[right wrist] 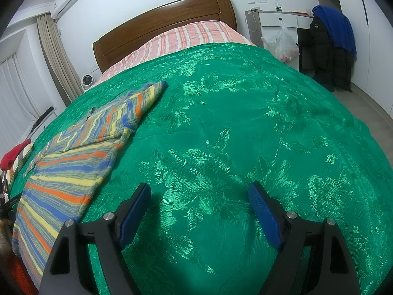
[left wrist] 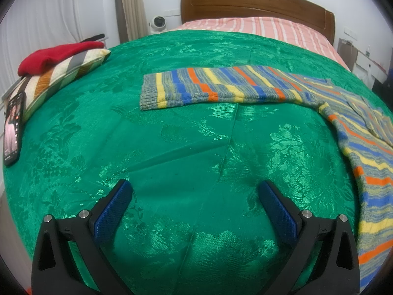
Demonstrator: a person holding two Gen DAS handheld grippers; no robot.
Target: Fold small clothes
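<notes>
A small striped knit sweater (left wrist: 356, 132) in blue, yellow, orange and grey lies flat on the green bedspread (left wrist: 172, 147). Its left sleeve (left wrist: 208, 86) stretches out across the bed ahead of my left gripper (left wrist: 195, 191), which is open and empty above bare bedspread, left of the sweater body. In the right wrist view the sweater (right wrist: 68, 172) lies at the left, its other sleeve (right wrist: 145, 98) pointing toward the headboard. My right gripper (right wrist: 199, 194) is open and empty over bare bedspread (right wrist: 245, 123), right of the sweater.
A striped pillow (left wrist: 61, 73) with a red garment (left wrist: 56, 55) on it sits at the bed's left edge, beside a phone (left wrist: 12, 130). A wooden headboard (left wrist: 258, 2) and pink striped sheet (left wrist: 270, 28) lie beyond. A desk with a plastic bag (right wrist: 282, 41) and hung jackets (right wrist: 331, 49) stand right of the bed.
</notes>
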